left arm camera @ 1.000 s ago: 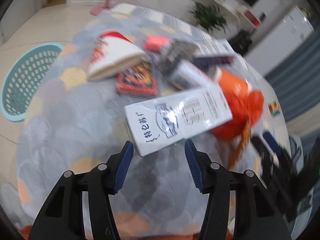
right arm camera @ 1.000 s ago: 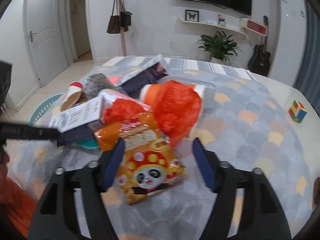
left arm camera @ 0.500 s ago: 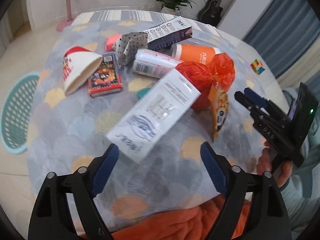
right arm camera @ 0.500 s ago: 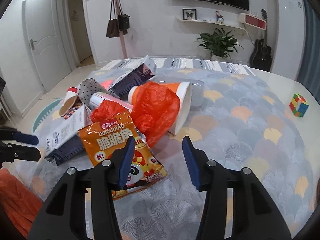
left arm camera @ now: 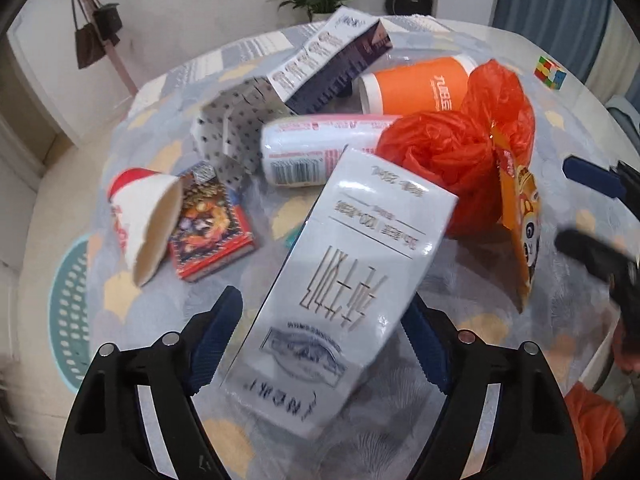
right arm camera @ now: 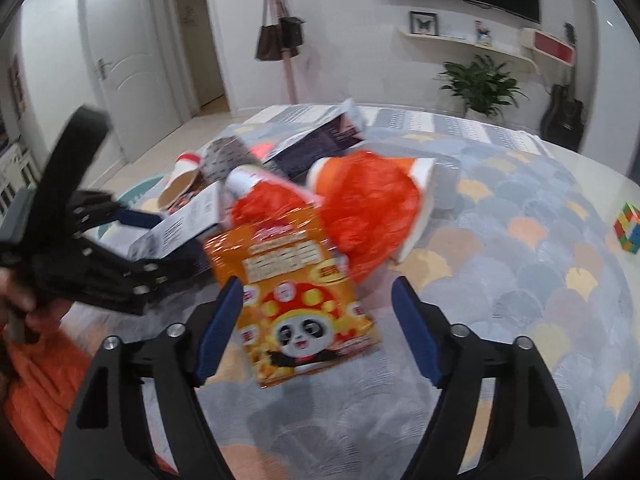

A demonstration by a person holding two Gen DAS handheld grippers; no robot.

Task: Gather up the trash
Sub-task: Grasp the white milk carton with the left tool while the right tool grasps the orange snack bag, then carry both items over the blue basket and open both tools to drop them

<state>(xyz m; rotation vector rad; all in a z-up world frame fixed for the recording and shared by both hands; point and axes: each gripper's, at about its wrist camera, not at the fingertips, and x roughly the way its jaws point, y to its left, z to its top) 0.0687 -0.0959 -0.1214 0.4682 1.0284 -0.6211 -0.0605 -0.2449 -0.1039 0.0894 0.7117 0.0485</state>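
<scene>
A pile of trash lies on the round table. In the left wrist view a white milk carton (left arm camera: 340,292) lies between the fingers of my open left gripper (left arm camera: 320,316), with gaps on both sides. In the right wrist view an orange panda snack bag (right arm camera: 296,300) lies between the fingers of my open right gripper (right arm camera: 316,300), untouched. Behind them are an orange plastic bag (left arm camera: 452,152), an orange cup (left arm camera: 416,84), a white bottle (left arm camera: 320,148), a red-and-white paper cup (left arm camera: 140,216) and a red card box (left arm camera: 208,228).
A dark and white carton (left arm camera: 332,60) and a dotted box (left arm camera: 236,128) lie at the back of the pile. A teal basket (left arm camera: 68,308) stands on the floor to the left. A Rubik's cube (right arm camera: 628,228) sits at the table's right. A patterned cloth (right arm camera: 520,280) covers the table.
My left gripper moved in over the milk carton, which now lies between its fingers. My right gripper opened wider and closed in on the panda snack bag.
</scene>
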